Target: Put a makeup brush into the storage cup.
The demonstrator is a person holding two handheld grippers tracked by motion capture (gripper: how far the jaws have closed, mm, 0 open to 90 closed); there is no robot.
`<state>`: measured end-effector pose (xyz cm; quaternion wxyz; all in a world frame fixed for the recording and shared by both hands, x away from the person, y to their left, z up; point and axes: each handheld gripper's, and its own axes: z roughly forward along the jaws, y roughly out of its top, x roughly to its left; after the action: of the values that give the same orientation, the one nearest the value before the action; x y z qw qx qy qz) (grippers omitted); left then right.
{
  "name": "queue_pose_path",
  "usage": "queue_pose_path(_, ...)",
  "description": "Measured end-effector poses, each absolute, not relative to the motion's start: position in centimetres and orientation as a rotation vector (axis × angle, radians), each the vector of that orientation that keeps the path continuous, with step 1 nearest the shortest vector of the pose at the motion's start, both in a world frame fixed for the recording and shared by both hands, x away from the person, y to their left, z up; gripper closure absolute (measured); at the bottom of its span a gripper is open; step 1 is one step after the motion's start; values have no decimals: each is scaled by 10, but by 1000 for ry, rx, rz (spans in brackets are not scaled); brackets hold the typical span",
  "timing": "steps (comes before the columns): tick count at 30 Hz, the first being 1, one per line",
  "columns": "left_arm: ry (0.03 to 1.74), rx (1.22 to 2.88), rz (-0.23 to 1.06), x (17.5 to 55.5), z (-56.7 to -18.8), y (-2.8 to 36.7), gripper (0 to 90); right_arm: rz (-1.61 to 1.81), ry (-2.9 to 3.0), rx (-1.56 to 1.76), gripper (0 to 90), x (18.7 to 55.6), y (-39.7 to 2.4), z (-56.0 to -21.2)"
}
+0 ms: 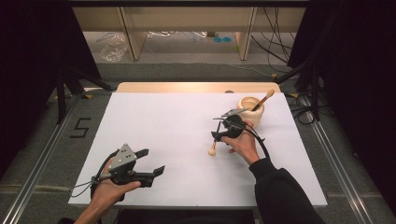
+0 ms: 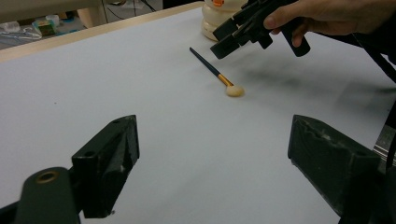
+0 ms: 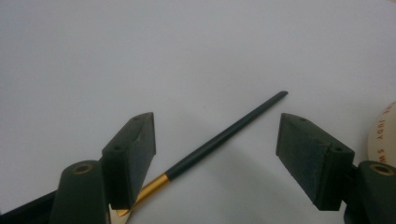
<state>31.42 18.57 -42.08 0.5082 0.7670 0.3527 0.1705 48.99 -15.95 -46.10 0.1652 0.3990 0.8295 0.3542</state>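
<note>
At the near edge of the white counter point(image 1: 177, 126), the person's left hand point(image 1: 108, 189) holds the left gripper point(image 1: 154, 161) low, pointing toward the right side. Its fingers point(image 2: 109, 165) are spread wide with nothing between them. Farther in, the right hand point(image 1: 243, 142) holds the right gripper point(image 1: 217, 133) tilted downward over a small brush point(image 1: 214, 142). The fingers point(image 3: 133, 156) of this gripper are also spread, and they do not touch the brush. The brush lies flat on the counter, its dark handle point(image 3: 224, 135) running between the two fingers and its gold ferrule point(image 3: 147, 191) beside one of them. Behind, a cream jar point(image 1: 250, 109) stands with a wooden stick point(image 1: 264, 99) leaning inside.
</note>
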Motion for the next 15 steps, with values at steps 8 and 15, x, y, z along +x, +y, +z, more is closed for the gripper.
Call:
queue_pose_path(8,847,1849,408,314,-421,185,167,949,2405,1172,346,495,-155,-464)
queue_pose_path(15,845,1843,404,315,-421,186,167,896,2443,1209,373,499,-148,-469)
